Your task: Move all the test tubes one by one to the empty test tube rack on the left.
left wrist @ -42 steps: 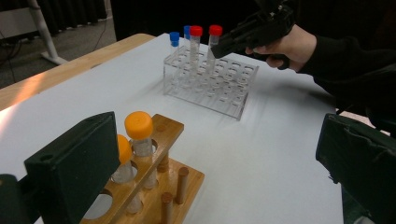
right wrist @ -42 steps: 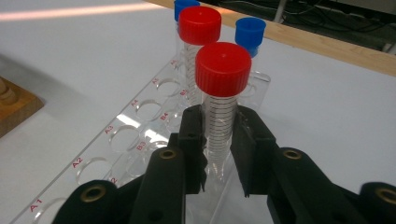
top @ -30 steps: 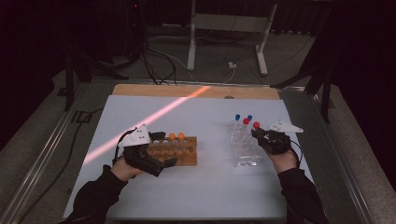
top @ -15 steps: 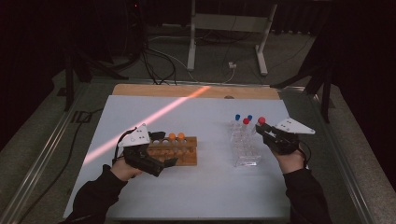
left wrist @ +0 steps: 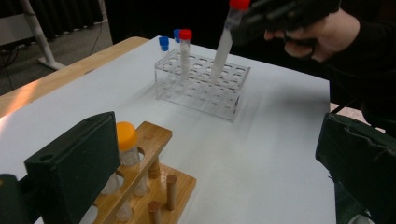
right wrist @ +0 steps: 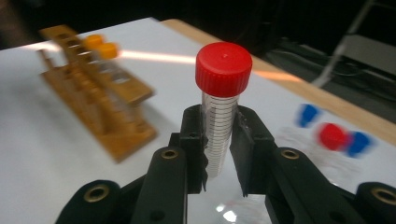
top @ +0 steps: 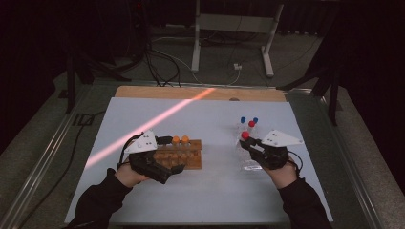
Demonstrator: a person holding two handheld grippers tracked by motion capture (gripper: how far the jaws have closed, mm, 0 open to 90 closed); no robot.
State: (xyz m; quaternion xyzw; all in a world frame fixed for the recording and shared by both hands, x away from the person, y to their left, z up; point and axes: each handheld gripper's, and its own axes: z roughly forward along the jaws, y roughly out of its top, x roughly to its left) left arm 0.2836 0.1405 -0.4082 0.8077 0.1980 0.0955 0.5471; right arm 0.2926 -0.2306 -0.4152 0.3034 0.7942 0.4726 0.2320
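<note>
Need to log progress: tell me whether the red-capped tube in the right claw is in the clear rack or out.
Out. The right claw holds the red-capped tube tilted, its tip above the clear rack.

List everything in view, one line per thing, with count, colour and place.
Held tube: one, red cap, clamped in right gripper above clear rack.
Clear rack: one, transparent, table's right side.
Racked tubes: three; one red cap, two blue.
Wooden rack: one, brown, left of centre.
Orange-capped tubes: two, in wooden rack.
Table: one, white top, wooden far edge.
Left gripper: black, open, by wooden rack.
Right gripper: black, shut on tube.
</note>
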